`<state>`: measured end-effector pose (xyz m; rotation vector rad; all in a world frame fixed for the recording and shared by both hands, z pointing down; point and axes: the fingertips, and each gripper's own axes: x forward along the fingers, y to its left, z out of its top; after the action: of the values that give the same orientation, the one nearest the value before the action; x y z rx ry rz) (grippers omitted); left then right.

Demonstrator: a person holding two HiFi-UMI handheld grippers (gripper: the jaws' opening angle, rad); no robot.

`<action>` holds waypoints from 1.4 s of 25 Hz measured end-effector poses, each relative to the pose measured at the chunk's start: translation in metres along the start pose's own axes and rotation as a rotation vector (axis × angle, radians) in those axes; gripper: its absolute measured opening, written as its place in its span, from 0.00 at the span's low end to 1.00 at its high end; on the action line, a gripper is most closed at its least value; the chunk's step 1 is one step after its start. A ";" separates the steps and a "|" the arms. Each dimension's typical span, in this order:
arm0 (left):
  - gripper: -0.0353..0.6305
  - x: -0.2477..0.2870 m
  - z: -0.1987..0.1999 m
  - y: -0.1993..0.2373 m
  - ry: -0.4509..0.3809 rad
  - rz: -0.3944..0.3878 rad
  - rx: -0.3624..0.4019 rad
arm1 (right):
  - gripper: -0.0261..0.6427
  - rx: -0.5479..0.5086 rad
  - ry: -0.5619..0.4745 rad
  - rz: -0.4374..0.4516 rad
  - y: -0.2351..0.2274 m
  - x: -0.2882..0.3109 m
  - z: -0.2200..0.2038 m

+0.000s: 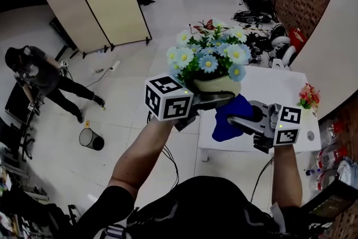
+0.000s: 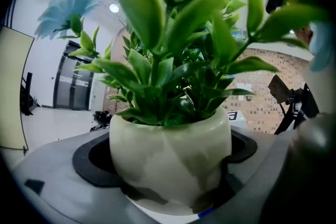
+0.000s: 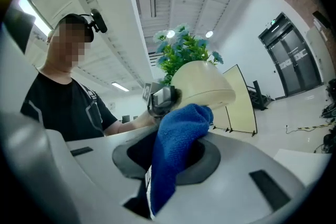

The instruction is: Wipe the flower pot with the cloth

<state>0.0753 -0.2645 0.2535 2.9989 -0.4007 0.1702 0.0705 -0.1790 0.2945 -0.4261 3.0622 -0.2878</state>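
Jaws of left gripper [image 1: 208,100] clamping cream glazed ceramic flower pot [image 1: 216,85], holding it above white table [image 1: 279,87] at its 10 o'clock corner. Jaws of right gripper [image 1: 241,120] pinching blue terry cloth [image 1: 226,118], touching pot at 5 o'clock. Wiping likely underway; next move calling for cloth sweeping round wall.

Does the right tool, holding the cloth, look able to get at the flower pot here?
Probably yes. The left tool holds the flower pot up, its base bare toward the right tool, whose blue cloth is right at it; nothing shows between.
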 end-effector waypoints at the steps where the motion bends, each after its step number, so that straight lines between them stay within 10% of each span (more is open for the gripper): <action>1: 0.92 0.000 -0.001 0.000 0.005 -0.004 0.005 | 0.15 0.001 0.001 0.004 0.001 -0.002 -0.003; 9: 0.92 -0.002 0.019 -0.032 -0.056 -0.120 0.017 | 0.15 0.096 0.022 -0.160 -0.062 -0.019 -0.011; 23: 0.92 -0.003 0.011 -0.017 -0.006 -0.044 0.047 | 0.15 0.026 -0.073 0.046 -0.017 -0.004 0.013; 35: 0.92 -0.007 0.026 -0.032 -0.082 -0.080 0.022 | 0.15 0.017 -0.054 0.014 0.000 -0.017 0.000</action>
<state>0.0798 -0.2357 0.2238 3.0447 -0.2873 0.0448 0.0873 -0.1744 0.2950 -0.4039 3.0067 -0.2957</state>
